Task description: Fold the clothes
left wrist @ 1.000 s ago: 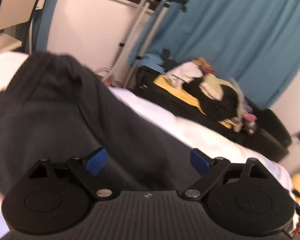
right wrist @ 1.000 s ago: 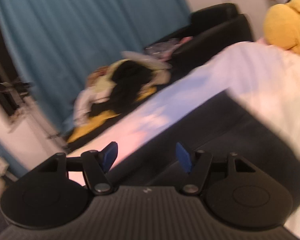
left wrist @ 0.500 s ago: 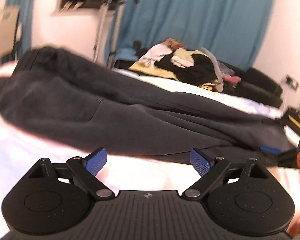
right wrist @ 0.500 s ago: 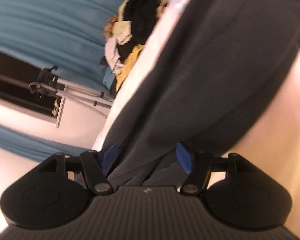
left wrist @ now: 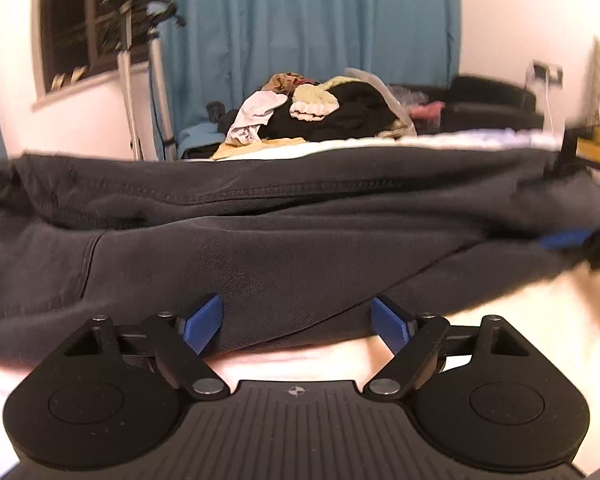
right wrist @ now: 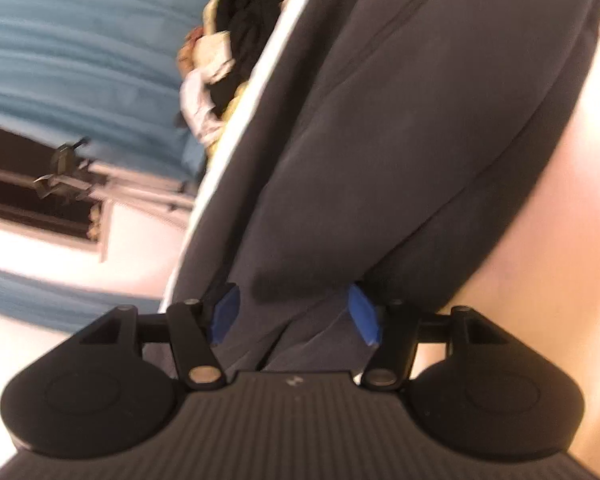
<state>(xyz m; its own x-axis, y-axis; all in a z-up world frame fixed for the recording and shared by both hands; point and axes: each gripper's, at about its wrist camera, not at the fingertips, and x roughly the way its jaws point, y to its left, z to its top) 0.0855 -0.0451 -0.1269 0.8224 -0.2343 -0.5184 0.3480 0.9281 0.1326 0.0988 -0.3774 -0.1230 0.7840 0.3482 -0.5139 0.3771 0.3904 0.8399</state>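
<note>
Now the dark grey trousers (left wrist: 284, 248) lie stretched across the white bed sheet (left wrist: 500, 332). Left gripper (left wrist: 296, 326) is closing, blue pads spread at the near hem, not pressing. Right gripper (right wrist: 296, 312) is closing too, cloth between its pads; grip unclear. Behind, a heaped pile of mixed clothes (left wrist: 320, 112).

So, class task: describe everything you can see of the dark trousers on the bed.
The trousers are dark grey, of heavy cotton-like cloth, with stitched seams and a pocket edge. They lie lengthwise on the white bed, the legs folded one over the other, loosely creased. The left gripper is closing around their near edge; the right gripper is closing with cloth between its pads.
</note>
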